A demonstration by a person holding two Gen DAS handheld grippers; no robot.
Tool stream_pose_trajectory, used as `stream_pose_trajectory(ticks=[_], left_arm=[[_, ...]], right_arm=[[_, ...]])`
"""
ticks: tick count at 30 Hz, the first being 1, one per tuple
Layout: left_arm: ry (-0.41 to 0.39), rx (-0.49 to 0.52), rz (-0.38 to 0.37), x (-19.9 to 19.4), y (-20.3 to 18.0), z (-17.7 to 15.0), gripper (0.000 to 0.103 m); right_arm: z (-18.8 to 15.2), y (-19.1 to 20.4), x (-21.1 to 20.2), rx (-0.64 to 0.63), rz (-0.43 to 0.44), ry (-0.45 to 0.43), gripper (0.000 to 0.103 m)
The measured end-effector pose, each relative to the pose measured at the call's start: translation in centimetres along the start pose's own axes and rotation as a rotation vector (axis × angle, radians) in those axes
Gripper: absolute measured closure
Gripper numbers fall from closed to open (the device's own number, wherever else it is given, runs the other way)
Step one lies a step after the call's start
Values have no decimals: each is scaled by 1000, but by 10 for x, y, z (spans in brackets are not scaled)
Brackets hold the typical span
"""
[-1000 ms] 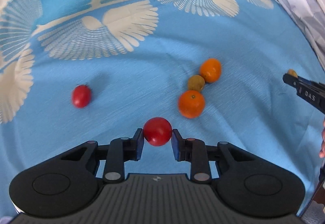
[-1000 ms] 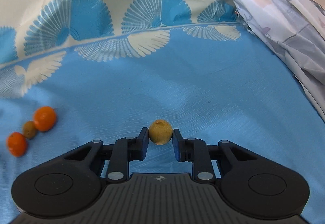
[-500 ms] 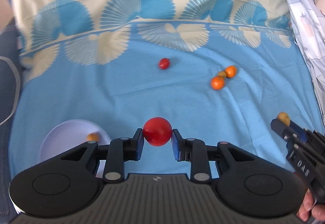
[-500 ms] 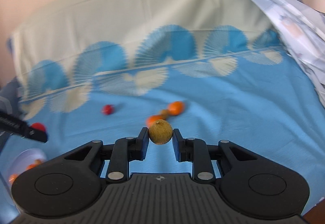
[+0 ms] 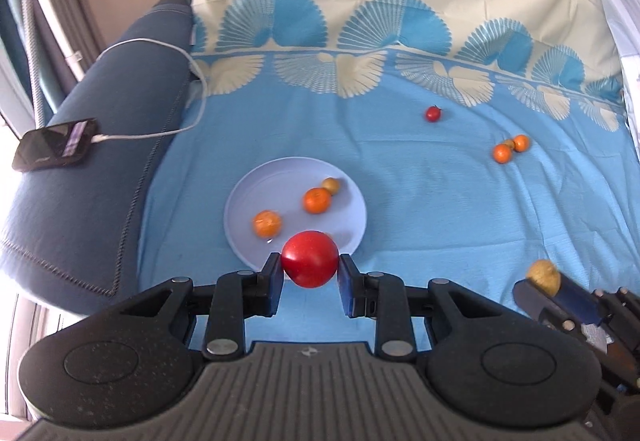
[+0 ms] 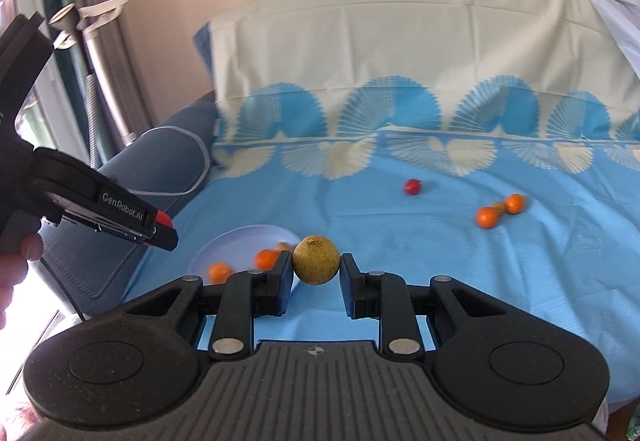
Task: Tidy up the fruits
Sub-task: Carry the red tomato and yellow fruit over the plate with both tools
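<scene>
My left gripper (image 5: pixel 310 273) is shut on a red tomato (image 5: pixel 309 258), held above the near rim of a pale blue plate (image 5: pixel 244 201). On the plate lie two oranges (image 5: pixel 317 200) and a small brownish-yellow fruit (image 5: pixel 331 184). My right gripper (image 6: pixel 316 273) is shut on a round brownish-yellow fruit (image 6: pixel 316 259); it also shows at the lower right of the left wrist view, right gripper (image 5: pixel 548 287). Out on the blue cloth lie a small tomato (image 5: pixel 433 114) and two oranges with a brown fruit between them (image 5: pixel 509 149).
The blue and cream patterned cloth (image 5: pixel 400 181) covers a sofa. A dark blue armrest (image 5: pixel 92 145) on the left carries a phone (image 5: pixel 54 143) on a white cable (image 5: pixel 160 89). A pale patterned fabric (image 5: pixel 624 21) hangs at the right edge.
Both grippers rose and swung left with their fruit held. The plate has come into full view under the left gripper, and the loose fruit now lies far off to the right.
</scene>
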State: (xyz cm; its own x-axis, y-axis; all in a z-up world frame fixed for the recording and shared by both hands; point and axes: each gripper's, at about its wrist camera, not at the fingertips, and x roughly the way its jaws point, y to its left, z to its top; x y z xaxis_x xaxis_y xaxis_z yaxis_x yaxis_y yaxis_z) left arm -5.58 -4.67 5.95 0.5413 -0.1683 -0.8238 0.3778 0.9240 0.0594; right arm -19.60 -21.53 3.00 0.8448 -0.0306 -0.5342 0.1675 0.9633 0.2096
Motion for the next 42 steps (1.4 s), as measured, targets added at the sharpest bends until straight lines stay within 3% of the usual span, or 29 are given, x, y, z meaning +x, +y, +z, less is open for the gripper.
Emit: stream_pose_trajectory(ticks=[5, 12, 20, 42], left_arm=[[-30, -43, -6, -21, 31, -23, 71], [-26, -98, -20, -29, 61, -41, 71], [-33, -123, -23, -29, 76, -47, 71], [44, -128, -19, 6, 74, -35, 71]], right_arm=[[-15, 38, -12, -68, 23, 36, 77], [-16, 67, -27, -141, 22, 9, 77], [-14, 79, -24, -171, 12, 17, 77], [-14, 75, -1, -158, 3, 76, 77]])
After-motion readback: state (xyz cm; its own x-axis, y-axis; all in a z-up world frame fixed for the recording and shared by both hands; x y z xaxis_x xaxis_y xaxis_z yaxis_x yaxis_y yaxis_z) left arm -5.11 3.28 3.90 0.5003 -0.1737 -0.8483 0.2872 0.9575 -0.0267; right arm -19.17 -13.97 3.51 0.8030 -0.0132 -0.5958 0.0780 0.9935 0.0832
